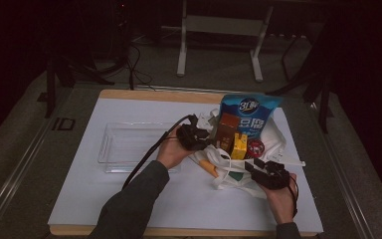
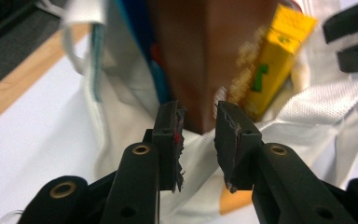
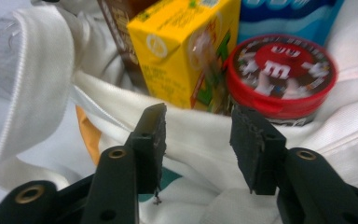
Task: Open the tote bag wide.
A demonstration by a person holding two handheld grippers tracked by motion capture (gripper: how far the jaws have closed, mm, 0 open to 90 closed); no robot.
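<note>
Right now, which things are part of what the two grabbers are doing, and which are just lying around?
Part of the job:
white cloth bag
brown carton
yellow carton
red-lidded candy tub
blue snack packet
left gripper, open at the brown carton
right gripper, open at the bag's edge

Just lying about:
clear plastic tray
white metal stand

Clear plastic tray [image 1: 129, 144] left on the white mat [image 1: 79, 189], wooden tabletop [image 1: 144, 93], metal frame [image 1: 219, 30] behind.
</note>
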